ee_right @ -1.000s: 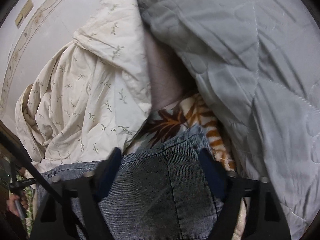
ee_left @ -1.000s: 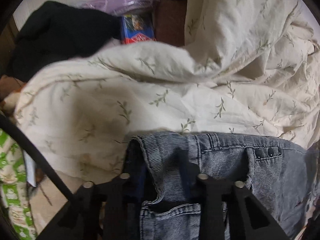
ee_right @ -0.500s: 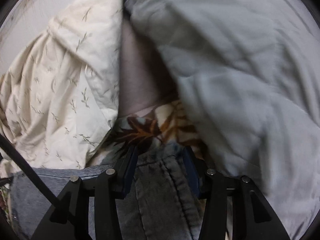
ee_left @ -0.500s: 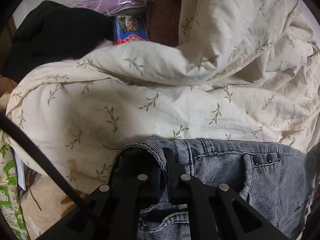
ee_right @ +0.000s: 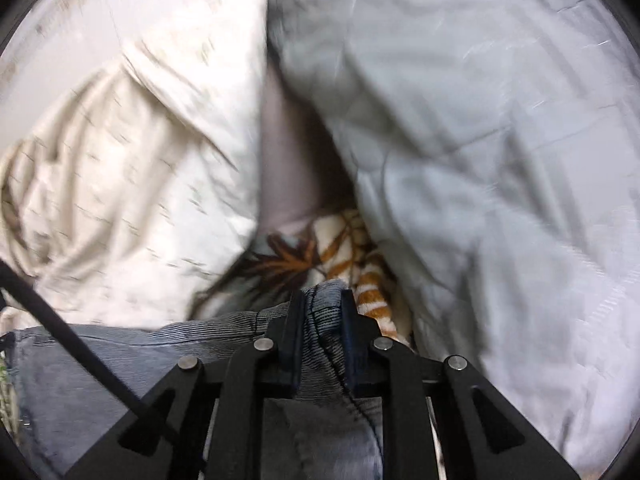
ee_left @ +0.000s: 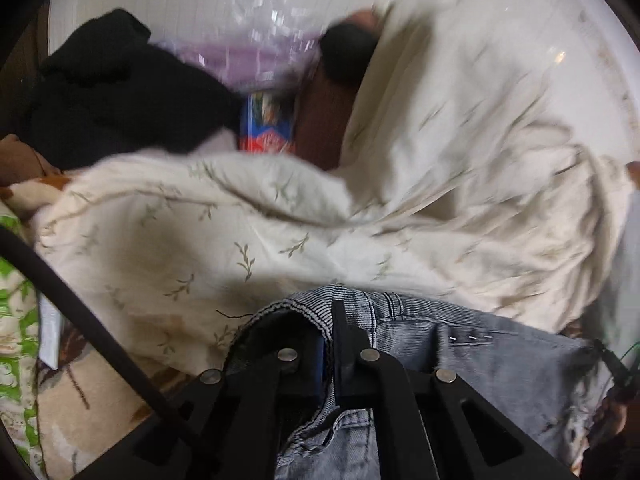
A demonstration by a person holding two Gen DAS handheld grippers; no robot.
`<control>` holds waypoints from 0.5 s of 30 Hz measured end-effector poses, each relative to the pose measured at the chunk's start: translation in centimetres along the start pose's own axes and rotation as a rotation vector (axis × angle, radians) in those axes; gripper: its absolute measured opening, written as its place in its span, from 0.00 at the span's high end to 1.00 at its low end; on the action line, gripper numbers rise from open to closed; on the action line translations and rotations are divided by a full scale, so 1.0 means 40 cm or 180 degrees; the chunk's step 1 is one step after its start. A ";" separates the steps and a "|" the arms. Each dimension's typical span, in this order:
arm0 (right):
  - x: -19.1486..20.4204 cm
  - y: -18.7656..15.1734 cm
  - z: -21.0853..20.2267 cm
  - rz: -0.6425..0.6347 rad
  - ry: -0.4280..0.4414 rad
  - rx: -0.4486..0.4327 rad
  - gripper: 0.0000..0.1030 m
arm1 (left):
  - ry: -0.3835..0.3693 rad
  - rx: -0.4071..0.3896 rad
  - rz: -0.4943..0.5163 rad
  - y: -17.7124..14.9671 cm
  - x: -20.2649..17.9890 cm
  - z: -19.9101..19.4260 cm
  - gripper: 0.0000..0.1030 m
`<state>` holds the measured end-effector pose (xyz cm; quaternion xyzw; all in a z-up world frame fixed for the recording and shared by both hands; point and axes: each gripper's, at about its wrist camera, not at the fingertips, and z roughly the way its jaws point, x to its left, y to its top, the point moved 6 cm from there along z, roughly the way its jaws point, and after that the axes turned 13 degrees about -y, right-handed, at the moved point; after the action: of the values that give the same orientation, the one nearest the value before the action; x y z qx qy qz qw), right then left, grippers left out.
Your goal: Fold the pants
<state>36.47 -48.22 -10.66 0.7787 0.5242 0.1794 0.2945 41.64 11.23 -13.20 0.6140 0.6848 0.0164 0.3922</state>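
Observation:
The grey corduroy pants (ee_left: 472, 356) lie along the near edge of a bed, waistband toward the bedding. My left gripper (ee_left: 329, 320) is shut on the waistband at its left corner, the cloth pinched between the black fingers. In the right wrist view the pants (ee_right: 100, 364) run off to the left, and my right gripper (ee_right: 322, 304) is closing on the other waistband corner, with a bunched fold of the cloth pressed between its pads. Both views are blurred by motion.
A cream leaf-print duvet (ee_left: 248, 232) is heaped behind the pants. A pale grey quilt (ee_right: 480, 140) fills the right. A brown-leaf blanket (ee_right: 316, 256) shows underneath. A black garment (ee_left: 120, 92), a plastic bag (ee_left: 256, 52) and a blue box (ee_left: 268, 128) lie at the back left.
Both grippers went from standing open around the waistband to pinching it. The left one has risen and tilted up, so more of the wall and back clutter shows.

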 end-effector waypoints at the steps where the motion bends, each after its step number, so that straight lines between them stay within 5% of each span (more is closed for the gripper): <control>1: -0.006 0.001 -0.040 0.0041 0.0053 -0.0071 0.84 | -0.0062 -0.0030 0.0006 0.004 -0.006 -0.033 0.97; 8: -0.098 -0.035 -0.260 0.0215 0.0281 -0.0355 0.84 | -0.0430 -0.0255 0.0008 -0.047 -0.032 -0.283 0.97; 15: -0.201 -0.193 -0.368 0.0349 0.0432 -0.0267 0.84 | -0.0532 -0.0296 0.0194 -0.276 -0.051 -0.512 0.97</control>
<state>19.23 -49.49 -4.20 0.7792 0.4915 0.2694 0.2804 20.94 16.19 -3.54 0.6148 0.6293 0.0088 0.4753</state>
